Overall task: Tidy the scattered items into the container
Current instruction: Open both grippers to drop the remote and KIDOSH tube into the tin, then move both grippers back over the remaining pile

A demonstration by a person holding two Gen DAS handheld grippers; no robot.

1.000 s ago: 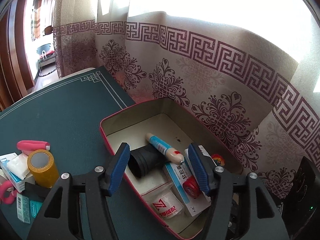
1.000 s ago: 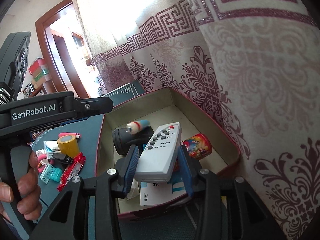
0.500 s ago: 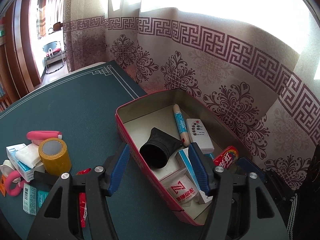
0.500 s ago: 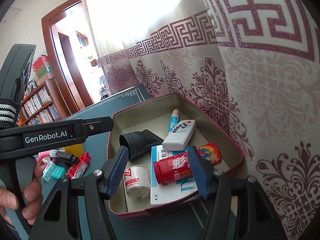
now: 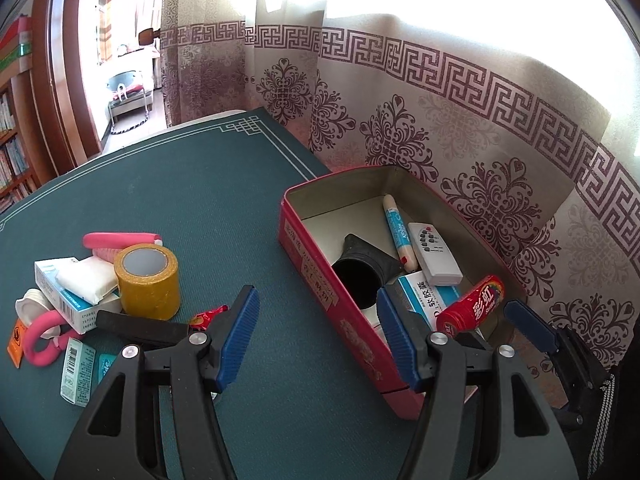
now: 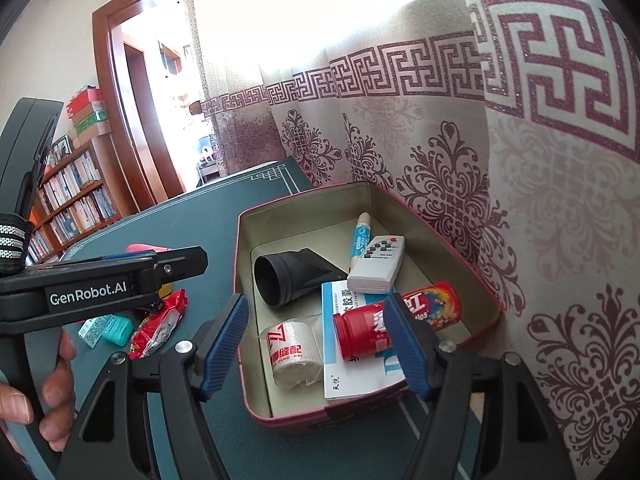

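A: Right, left wrist view first. The left gripper (image 5: 314,338) hangs over the dark green felt-topped bench (image 5: 168,200), its blue ribbed fingers (image 5: 236,336) about half spread with nothing between them. The scattered pile lies to its left: a fat roll of yellow tape (image 5: 146,280), a pink foam curler (image 5: 120,239), a white and blue cardboard carton (image 5: 60,300), a flat black bar (image 5: 140,326) and a red foil sachet (image 5: 206,316).

B: And the container?

A: The red rectangular tin (image 5: 320,276) sits to the right, against the curtain. It already holds a white remote control (image 5: 436,254), a black funnel-shaped nozzle (image 5: 360,272) and a red sweets tube (image 5: 472,306).

B: So which piece next?

A: I would take the sachet or the black bar, nearest the fingers. Come down square, close across the narrow side and lift clear before swinging over the rim.

B: Right wrist view?

A: The right gripper (image 6: 316,346) hovers at the tin's (image 6: 280,412) near edge. Its jaws have just been opening, and they stand wide and empty; the remote (image 6: 376,266) lies flat inside, touching a blue and white pen-like tube (image 6: 360,238). A white gauze roll (image 6: 294,354) lies at the front.

B: Any caution?

A: Pull that hand back high, so a finger does not catch the rim and drag the tin.
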